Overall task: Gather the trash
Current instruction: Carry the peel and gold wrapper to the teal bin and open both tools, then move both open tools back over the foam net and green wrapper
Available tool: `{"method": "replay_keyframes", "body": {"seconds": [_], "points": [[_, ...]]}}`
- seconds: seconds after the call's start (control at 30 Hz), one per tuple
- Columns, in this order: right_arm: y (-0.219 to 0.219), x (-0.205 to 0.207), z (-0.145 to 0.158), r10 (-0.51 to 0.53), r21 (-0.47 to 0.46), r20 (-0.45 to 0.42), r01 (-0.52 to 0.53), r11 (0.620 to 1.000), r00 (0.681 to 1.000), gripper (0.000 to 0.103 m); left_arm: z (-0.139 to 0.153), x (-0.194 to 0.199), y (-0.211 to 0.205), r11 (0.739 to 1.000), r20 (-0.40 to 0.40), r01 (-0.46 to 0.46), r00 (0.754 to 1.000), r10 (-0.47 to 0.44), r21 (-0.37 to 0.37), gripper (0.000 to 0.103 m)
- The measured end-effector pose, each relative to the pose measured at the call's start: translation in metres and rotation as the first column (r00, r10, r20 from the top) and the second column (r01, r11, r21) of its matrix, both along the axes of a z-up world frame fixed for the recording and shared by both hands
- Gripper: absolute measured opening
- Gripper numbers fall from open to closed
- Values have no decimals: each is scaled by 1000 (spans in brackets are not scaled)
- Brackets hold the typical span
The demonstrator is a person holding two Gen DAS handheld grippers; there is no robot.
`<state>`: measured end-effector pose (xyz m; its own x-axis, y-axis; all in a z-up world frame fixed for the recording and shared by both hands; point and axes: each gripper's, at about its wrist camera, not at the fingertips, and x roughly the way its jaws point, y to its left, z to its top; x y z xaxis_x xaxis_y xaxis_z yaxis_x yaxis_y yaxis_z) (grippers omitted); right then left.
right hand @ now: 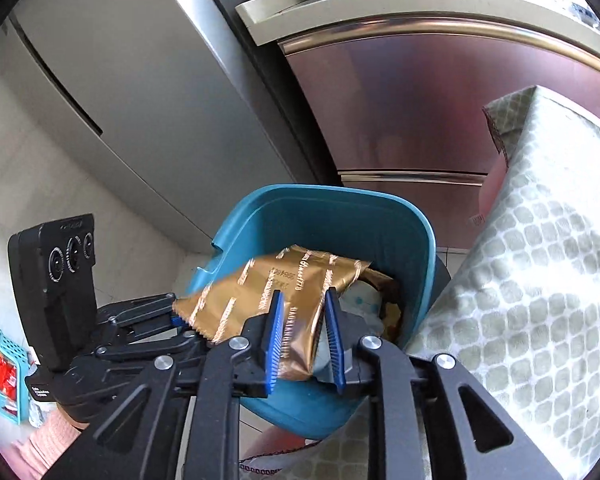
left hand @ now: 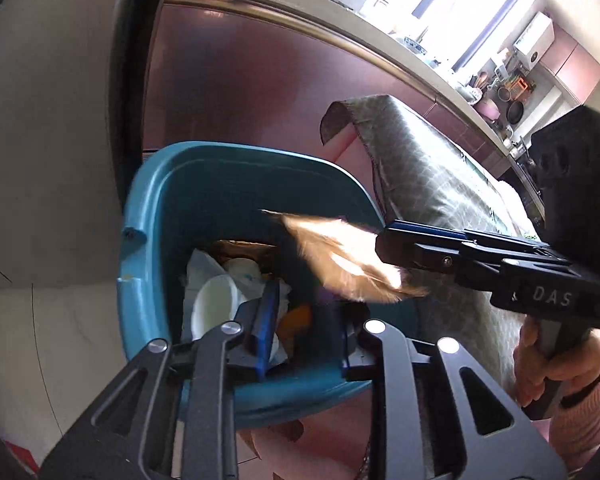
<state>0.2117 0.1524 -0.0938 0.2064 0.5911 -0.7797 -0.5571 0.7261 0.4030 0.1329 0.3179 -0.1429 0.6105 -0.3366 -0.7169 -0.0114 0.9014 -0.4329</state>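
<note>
Left wrist view: the left gripper (left hand: 306,320) hangs over the open top of a teal plastic waste bin (left hand: 152,184). Its two blue-padded fingers stand apart, with nothing between them but the rubbish lying deeper in the bin: crumpled white paper, a white plastic cup (left hand: 214,304) and something orange. Above the bin's mouth is a golden foil snack wrapper (left hand: 340,264), blurred, with one end at the tip of the right gripper (left hand: 384,250). That gripper reaches in from the right side, held by a hand (left hand: 556,364) in a pink sleeve. From this side I cannot tell how far its fingers are parted. Just beside the bin on the right is a worktop draped in a grey-green patterned cloth (left hand: 428,184). Glossy maroon cabinet doors (left hand: 240,80) stand behind the bin.

Right wrist view: the right gripper (right hand: 304,320) points down into the same teal bin (right hand: 260,216). The golden wrapper (right hand: 284,280), printed with pale lettering, lies across the bin's near rim, and its lower end sits between the two blue pads. The pads are a little apart; the wrapper lies against the one on the left, and a dark gap shows between it and the other, so it is not clamped. The left gripper (right hand: 178,316) comes in from the left with its fingertips at the wrapper's serrated edge; whether they pinch it is unclear here. A pink sleeve (right hand: 48,436) shows below it. The patterned cloth (right hand: 540,280) fills the right side, touching the bin. A grey refrigerator (right hand: 120,80) and the maroon doors (right hand: 420,100) stand behind.
</note>
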Motion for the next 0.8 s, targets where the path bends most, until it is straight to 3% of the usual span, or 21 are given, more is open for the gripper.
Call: {"method": "replay_keyframes", "body": {"seconds": [0.2, 0.43, 0.67, 0.8], "points": [[-22, -8, 11, -15, 70, 15, 14, 997, 1000, 27, 14, -5, 0, 1000, 36, -8, 999, 8, -3, 33], [-68, -21, 35, -45, 144, 56, 37, 989, 997, 31, 48, -14, -23, 998, 117, 45, 992, -49, 32, 36], [-161, -34, 63, -179, 200, 120, 153, 968, 977, 35, 89, -7, -91, 981, 201, 176, 961, -190, 85, 42], [-236, -41, 70, -310, 209, 142, 277, 938, 940, 37, 105, 14, -151, 955, 216, 280, 930, -296, 99, 42]]}}
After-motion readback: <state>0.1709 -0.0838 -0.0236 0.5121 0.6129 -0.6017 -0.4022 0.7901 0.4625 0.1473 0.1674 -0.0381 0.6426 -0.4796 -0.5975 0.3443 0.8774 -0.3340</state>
